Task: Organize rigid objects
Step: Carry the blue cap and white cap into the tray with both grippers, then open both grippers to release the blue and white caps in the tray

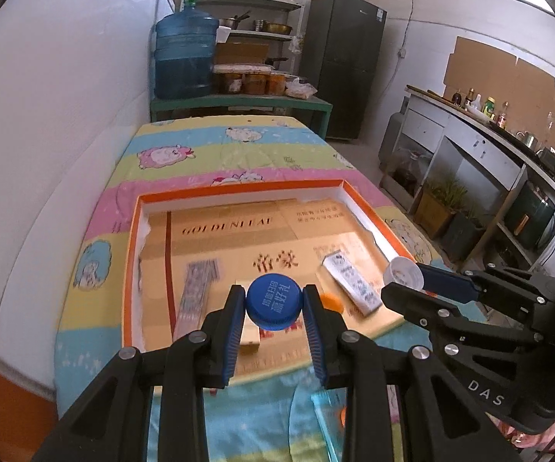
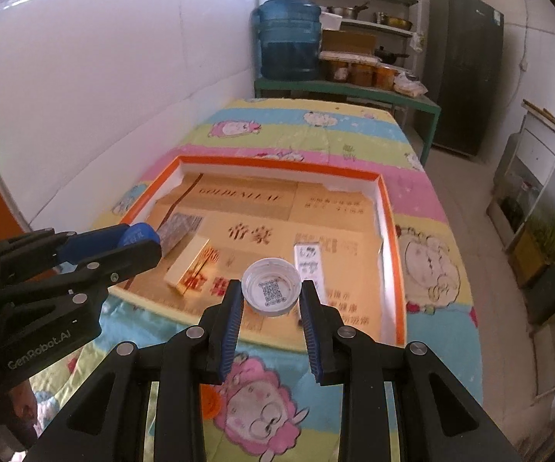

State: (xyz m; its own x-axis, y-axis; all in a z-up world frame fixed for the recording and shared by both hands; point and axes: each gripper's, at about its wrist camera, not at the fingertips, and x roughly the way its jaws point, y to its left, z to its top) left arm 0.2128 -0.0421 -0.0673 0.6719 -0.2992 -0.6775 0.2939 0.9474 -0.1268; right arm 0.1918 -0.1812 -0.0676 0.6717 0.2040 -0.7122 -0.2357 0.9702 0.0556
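Only the right wrist view shows the white plastic cap's QR-printed hollow, pinched lower-centre in the right hand-held gripper; the left hand-held gripper clamps a round blue plastic cap.

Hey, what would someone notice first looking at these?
Each gripper holds a bottle cap over the orange-rimmed tray: the left gripper a blue cap, the right gripper a white cap showing a QR code. Behind, a big blue water jug stands by the wall.
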